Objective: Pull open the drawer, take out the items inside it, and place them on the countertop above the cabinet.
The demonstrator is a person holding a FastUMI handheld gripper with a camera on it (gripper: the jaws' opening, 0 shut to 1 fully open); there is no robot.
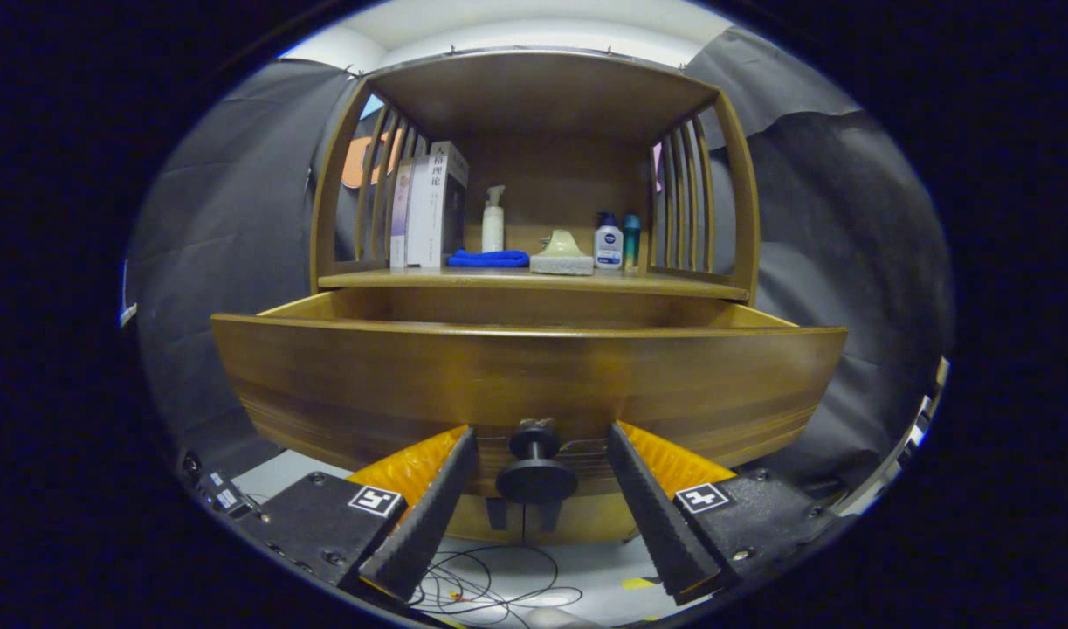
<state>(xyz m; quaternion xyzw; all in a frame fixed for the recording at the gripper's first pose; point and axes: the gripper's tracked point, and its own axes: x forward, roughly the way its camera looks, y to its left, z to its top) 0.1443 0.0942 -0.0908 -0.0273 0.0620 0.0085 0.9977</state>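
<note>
A wooden cabinet fills the gripper view. Its drawer (525, 376) is pulled out toward me, and the wide front panel hides whatever lies inside. A dark round knob (535, 467) sticks out of the drawer front, low in the middle. My gripper (540, 437) is open, with one finger on each side of the knob and a gap between each finger and it. Above the drawer runs the countertop (534, 281), a wooden shelf under a roofed frame with slatted sides.
On the countertop stand several books (429, 210) at the left, a folded blue cloth (488, 259), a white pump bottle (493, 223), a pale green holder (561, 253), and two small bottles (617, 240) at the right. Loose cables (490, 590) lie on the floor below the drawer.
</note>
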